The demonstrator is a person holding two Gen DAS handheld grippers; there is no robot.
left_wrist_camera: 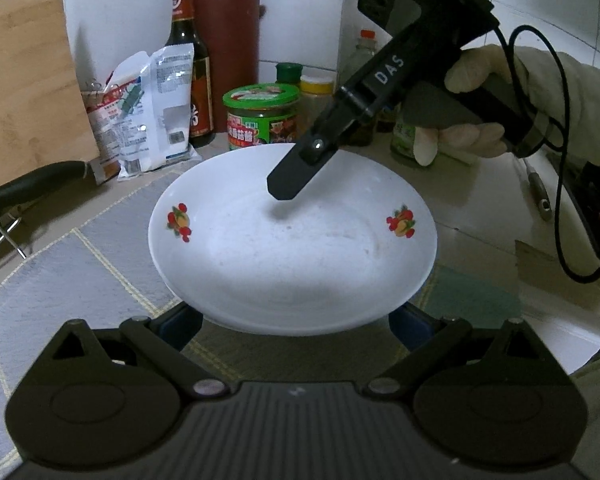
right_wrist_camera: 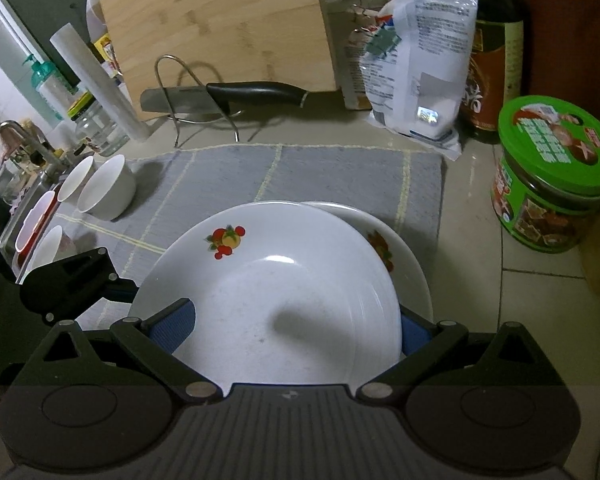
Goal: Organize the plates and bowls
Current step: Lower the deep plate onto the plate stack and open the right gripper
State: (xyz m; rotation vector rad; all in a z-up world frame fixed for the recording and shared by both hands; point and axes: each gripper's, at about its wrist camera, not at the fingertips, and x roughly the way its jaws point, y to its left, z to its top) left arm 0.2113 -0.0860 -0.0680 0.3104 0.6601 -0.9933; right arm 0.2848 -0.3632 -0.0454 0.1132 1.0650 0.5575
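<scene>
A white plate with fruit prints [right_wrist_camera: 284,280] lies tilted on a second, similar plate [right_wrist_camera: 408,256] on the grey mat. My right gripper [right_wrist_camera: 292,332] stands wide open across the upper plate's rim, one blue pad [right_wrist_camera: 172,328] above the inner face and the other below the edge. In the left wrist view its upper finger [left_wrist_camera: 288,184] hovers over the plate [left_wrist_camera: 292,248], casting a shadow. My left gripper [left_wrist_camera: 292,320] is open, both pads tucked beneath the near rim. Several white bowls [right_wrist_camera: 108,192] stand at the mat's left end.
A knife [right_wrist_camera: 256,92] rests on a wire rack before a wooden cutting board [right_wrist_camera: 220,28]. A green-lidded jar [right_wrist_camera: 556,176], a sauce bottle [right_wrist_camera: 488,60] and a white bag [right_wrist_camera: 416,64] crowd the back right. A gloved hand [left_wrist_camera: 480,68] holds the right gripper.
</scene>
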